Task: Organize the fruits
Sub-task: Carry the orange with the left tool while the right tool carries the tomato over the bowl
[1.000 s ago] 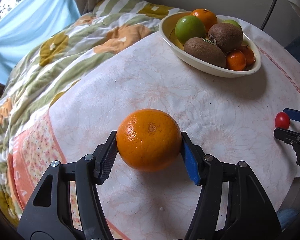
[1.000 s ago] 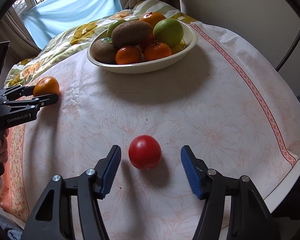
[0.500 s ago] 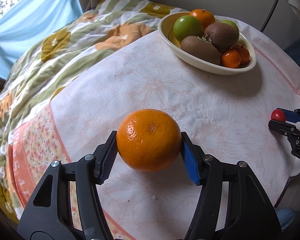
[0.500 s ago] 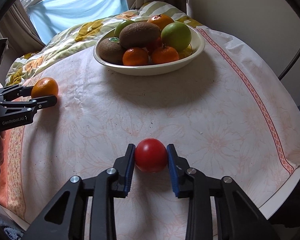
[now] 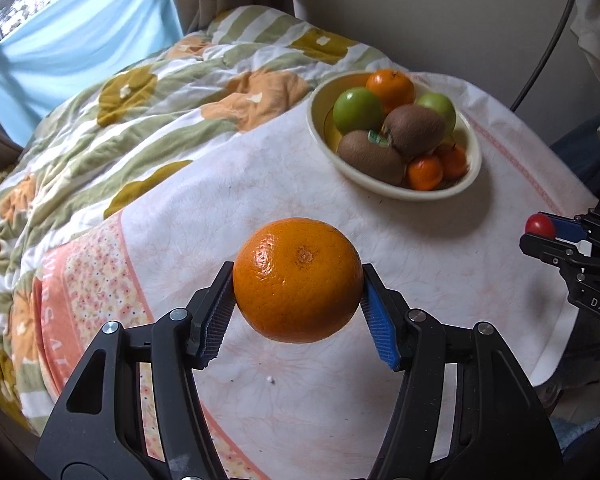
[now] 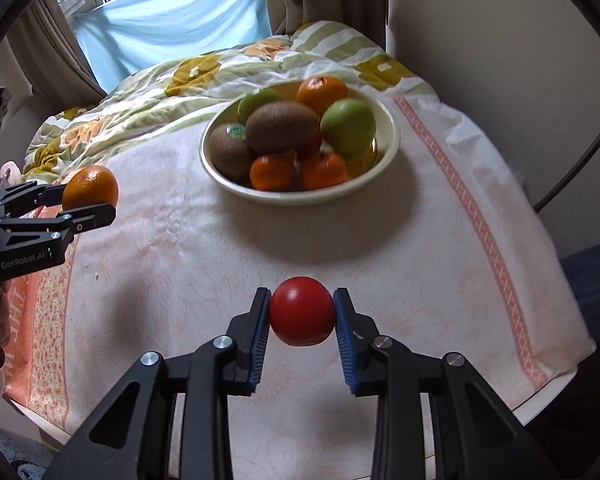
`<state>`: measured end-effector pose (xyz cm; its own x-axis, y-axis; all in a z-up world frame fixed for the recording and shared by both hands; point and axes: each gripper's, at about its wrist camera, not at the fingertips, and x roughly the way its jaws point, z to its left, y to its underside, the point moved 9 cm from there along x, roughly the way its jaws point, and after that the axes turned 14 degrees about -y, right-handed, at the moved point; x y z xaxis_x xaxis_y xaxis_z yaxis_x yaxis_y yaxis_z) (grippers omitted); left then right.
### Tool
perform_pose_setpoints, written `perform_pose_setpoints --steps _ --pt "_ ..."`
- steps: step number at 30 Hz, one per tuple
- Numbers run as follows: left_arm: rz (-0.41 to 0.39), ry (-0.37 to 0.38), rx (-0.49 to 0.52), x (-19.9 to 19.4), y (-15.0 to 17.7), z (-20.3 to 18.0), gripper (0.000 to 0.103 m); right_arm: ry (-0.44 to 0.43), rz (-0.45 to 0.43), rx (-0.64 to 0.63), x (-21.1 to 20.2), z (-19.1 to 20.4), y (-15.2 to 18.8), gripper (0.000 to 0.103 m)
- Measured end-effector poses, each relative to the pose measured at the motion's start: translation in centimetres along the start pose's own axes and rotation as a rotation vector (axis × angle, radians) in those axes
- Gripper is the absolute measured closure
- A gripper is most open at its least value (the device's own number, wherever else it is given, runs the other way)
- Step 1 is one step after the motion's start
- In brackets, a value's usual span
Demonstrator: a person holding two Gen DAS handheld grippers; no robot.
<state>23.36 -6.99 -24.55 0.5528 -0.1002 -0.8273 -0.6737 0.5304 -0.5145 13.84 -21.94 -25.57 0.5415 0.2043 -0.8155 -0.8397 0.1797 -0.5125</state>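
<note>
The left hand-held gripper (image 5: 298,306) clamps an orange (image 5: 298,280), the right hand-held gripper (image 6: 302,332) a red fruit (image 6: 302,311), both lifted off the cloth-covered bench (image 6: 420,248) near the fruit bowl (image 6: 300,196), a bed (image 5: 120,120) behind it.

A white tablecloth (image 6: 380,240) with pale floral print and an orange patterned border covers the table through the centre of both views. A quilt (image 5: 140,120) with green stripes and mustard and orange flowers lies at upper left. A light blue curtain (image 6: 172,24) hangs at the top. A black cable (image 5: 548,48) runs along the wall at upper right.
</note>
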Motion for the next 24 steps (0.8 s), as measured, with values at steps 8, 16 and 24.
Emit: perform_pose_setpoints --steps 8,16,24 --pt "-0.059 -0.023 -0.07 -2.8 -4.6 -0.9 0.039 -0.025 -0.045 -0.077 -2.7 -1.3 -5.1 0.074" --pt "-0.1 -0.031 -0.134 -3.0 -9.6 -2.2 0.039 -0.072 -0.064 -0.15 -3.4 -2.6 -9.8 0.074" --pt "-0.107 -0.03 -0.135 -0.5 -13.8 -5.5 0.039 -0.118 -0.054 -0.197 -2.0 -4.7 -12.9 0.074"
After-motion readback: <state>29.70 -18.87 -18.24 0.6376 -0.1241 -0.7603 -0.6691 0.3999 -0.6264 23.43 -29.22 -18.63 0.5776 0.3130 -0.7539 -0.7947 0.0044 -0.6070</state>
